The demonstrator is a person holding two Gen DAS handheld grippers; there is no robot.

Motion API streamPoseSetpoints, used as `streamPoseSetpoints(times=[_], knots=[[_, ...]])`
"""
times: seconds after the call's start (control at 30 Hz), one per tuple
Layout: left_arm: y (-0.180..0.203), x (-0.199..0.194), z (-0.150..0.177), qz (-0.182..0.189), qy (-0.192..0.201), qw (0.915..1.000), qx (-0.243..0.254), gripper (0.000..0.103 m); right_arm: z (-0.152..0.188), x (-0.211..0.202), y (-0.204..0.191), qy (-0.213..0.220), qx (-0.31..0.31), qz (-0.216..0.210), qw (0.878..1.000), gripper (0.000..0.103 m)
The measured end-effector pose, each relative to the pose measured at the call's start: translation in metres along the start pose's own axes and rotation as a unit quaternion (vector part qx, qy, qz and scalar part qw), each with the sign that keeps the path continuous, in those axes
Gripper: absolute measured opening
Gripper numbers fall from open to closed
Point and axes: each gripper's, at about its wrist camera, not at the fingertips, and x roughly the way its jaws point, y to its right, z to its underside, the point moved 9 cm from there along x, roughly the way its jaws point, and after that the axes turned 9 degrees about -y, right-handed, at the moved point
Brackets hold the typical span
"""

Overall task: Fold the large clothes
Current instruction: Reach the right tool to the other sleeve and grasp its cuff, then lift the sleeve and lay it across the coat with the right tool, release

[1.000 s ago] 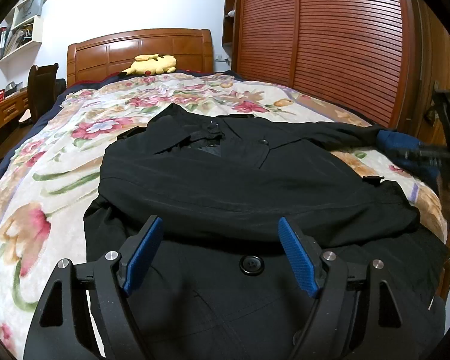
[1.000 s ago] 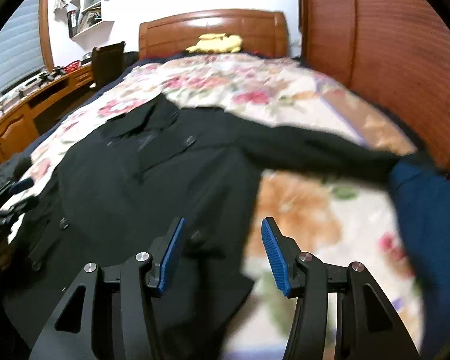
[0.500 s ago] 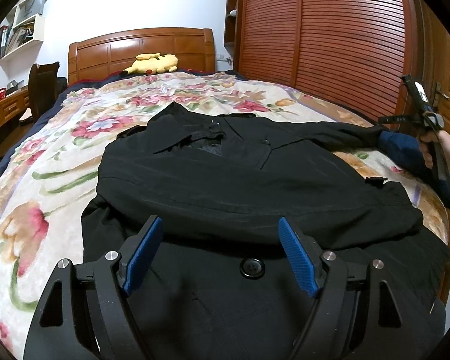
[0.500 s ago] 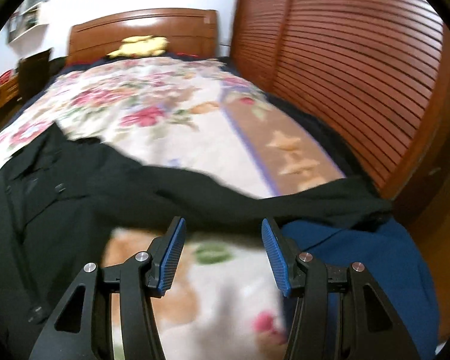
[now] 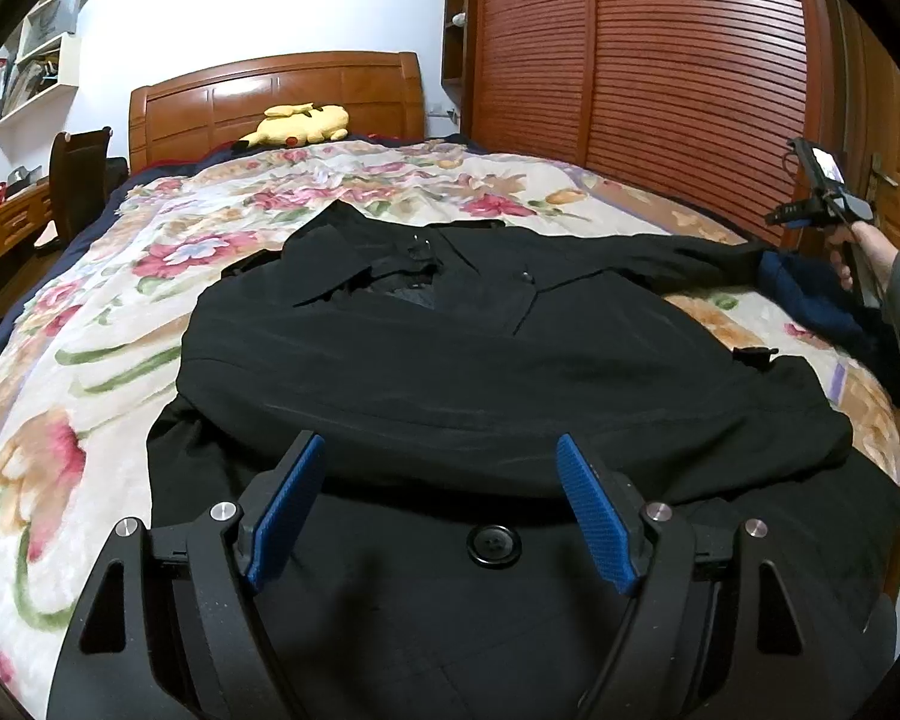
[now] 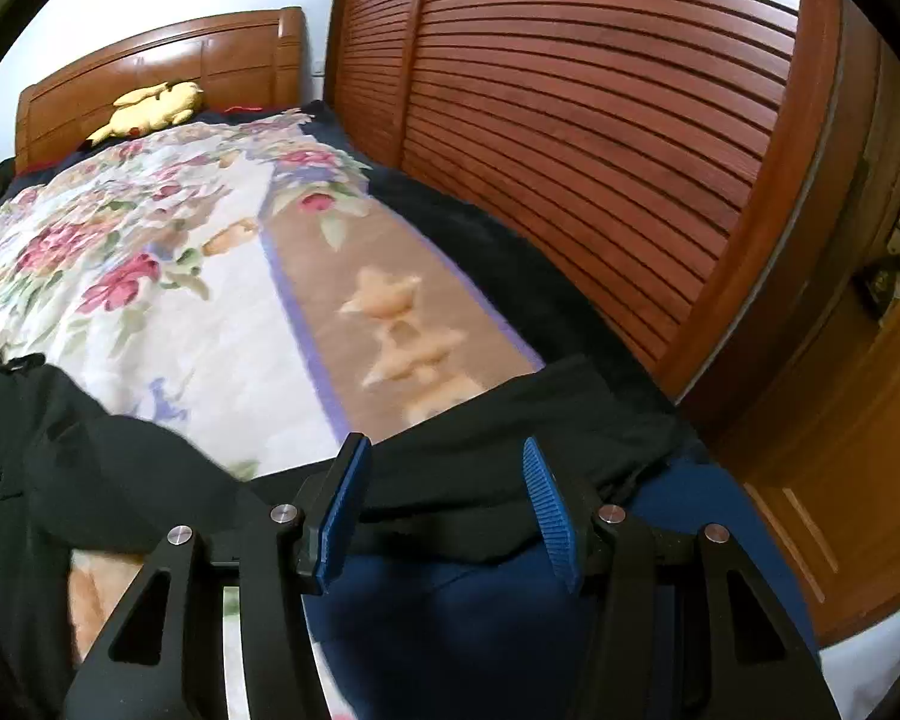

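Note:
A large black coat (image 5: 462, 360) lies spread on the floral bedspread (image 5: 90, 330), collar toward the headboard. One side is folded across the body. Its right sleeve (image 5: 678, 255) stretches out toward the bed's right edge. My left gripper (image 5: 438, 504) is open and empty, just above the coat's lower front near a black button (image 5: 493, 545). My right gripper (image 6: 444, 504) is open and empty, hovering over the end of that sleeve (image 6: 510, 438), which lies on a dark blue garment (image 6: 450, 630). The right gripper's body shows in the left wrist view (image 5: 822, 204), held in a hand.
A yellow plush toy (image 5: 300, 123) lies by the wooden headboard (image 5: 270, 96). A slatted wooden wardrobe (image 6: 570, 120) runs along the bed's right side, with a door (image 6: 858, 420) beyond it. A chair (image 5: 81, 180) and desk stand at the left.
My right gripper has swung from over the coat's body out to the right, and now hangs over the sleeve end. My left gripper has barely moved.

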Motion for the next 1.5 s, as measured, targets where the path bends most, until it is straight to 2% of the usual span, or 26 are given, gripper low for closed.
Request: streamPoseSetpoints(times=[0.1, 0.17, 0.23, 0.27, 0.33, 0.53, 0.63, 0.77, 0.8, 0.83, 0.87, 0.93, 1.0, 1.13, 1.27, 1.5], knots=[[0.001, 0.002, 0.0, -0.001, -0.002, 1.0, 0.002, 0.08, -0.007, 0.008, 0.006, -0.003, 0.0, 0.014, 1.0, 0.055], [0.001, 0.003, 0.0, -0.002, -0.002, 1.0, 0.002, 0.08, -0.008, 0.009, 0.011, -0.006, 0.004, 0.021, 1.0, 0.061], [0.002, 0.003, 0.0, -0.003, -0.003, 1.0, 0.003, 0.08, -0.008, 0.01, 0.018, -0.017, 0.011, 0.012, 1.0, 0.072], [0.002, 0.004, 0.0, -0.004, -0.004, 1.0, 0.004, 0.08, -0.008, 0.015, 0.022, -0.024, 0.016, 0.02, 0.999, 0.073], [0.003, 0.005, 0.001, -0.006, -0.005, 1.0, 0.005, 0.08, -0.01, 0.023, 0.031, -0.035, 0.024, 0.041, 0.998, 0.073], [0.002, 0.009, 0.002, -0.005, -0.012, 0.9999, 0.005, 0.08, 0.0, 0.051, 0.054, -0.085, 0.072, 0.046, 0.993, 0.073], [0.003, 0.01, 0.003, -0.006, -0.014, 0.9999, 0.007, 0.08, 0.005, 0.057, 0.058, -0.098, 0.094, 0.034, 0.99, 0.073], [0.002, 0.011, 0.002, -0.008, -0.012, 0.9999, 0.007, 0.08, 0.016, 0.071, 0.052, -0.129, 0.089, 0.011, 0.988, 0.072], [0.002, 0.012, 0.002, -0.008, -0.013, 0.9999, 0.007, 0.08, 0.021, 0.075, 0.048, -0.139, 0.082, 0.008, 0.987, 0.064], [0.002, 0.012, 0.003, -0.008, -0.014, 0.9999, 0.006, 0.08, 0.024, 0.077, 0.045, -0.144, 0.074, 0.013, 0.987, 0.061], [0.001, 0.012, 0.003, -0.008, -0.014, 0.9999, 0.005, 0.08, 0.024, 0.075, 0.042, -0.138, 0.066, 0.018, 0.988, 0.056], [-0.001, 0.011, 0.004, -0.008, -0.013, 0.9999, 0.002, 0.08, 0.02, 0.072, 0.036, -0.129, 0.053, 0.005, 0.99, 0.025], [-0.003, 0.011, 0.004, -0.008, -0.013, 0.9999, -0.004, 0.08, 0.014, 0.065, 0.03, -0.109, 0.03, 0.013, 0.993, 0.011], [-0.005, 0.01, 0.005, -0.008, -0.013, 0.9999, -0.006, 0.08, -0.003, 0.034, 0.02, -0.048, 0.019, 0.019, 0.998, 0.01], [-0.004, 0.008, 0.004, -0.01, -0.008, 0.9999, -0.002, 0.08, -0.017, -0.009, -0.001, 0.008, 0.001, -0.007, 1.0, 0.009], [-0.006, 0.0, 0.003, -0.009, 0.002, 0.9999, -0.005, 0.08, -0.01, -0.088, -0.072, 0.079, -0.081, -0.057, 0.992, 0.009]])
